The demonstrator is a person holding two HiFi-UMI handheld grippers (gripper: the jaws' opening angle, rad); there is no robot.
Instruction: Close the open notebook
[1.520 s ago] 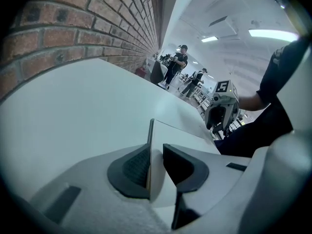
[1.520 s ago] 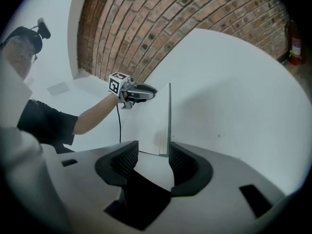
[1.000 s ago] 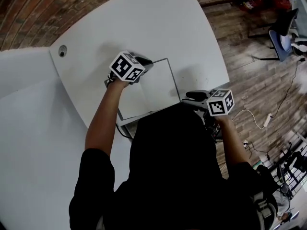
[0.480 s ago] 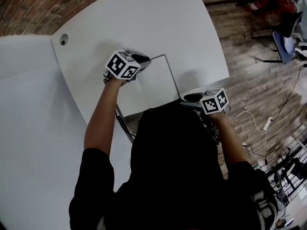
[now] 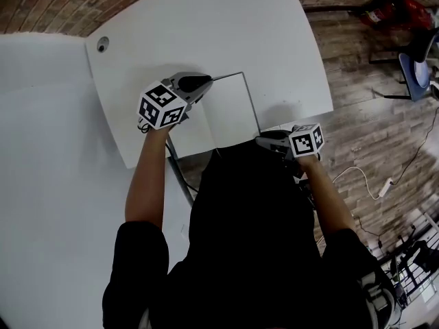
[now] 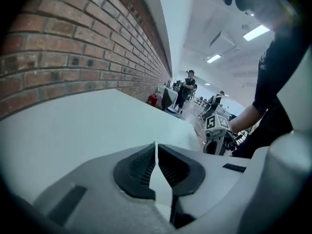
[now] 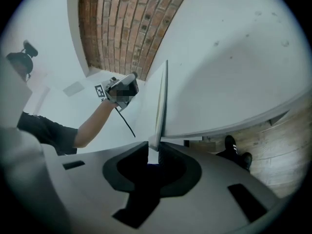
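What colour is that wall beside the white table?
Reddish-brown brick wall, pale mortar lines; the left gripper view shows it best.

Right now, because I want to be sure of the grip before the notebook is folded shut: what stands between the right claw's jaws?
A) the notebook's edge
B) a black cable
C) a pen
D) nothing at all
A: in the right gripper view the thin edge of the notebook runs straight down into the right claw, whose jaws have just been closing and now press on it.
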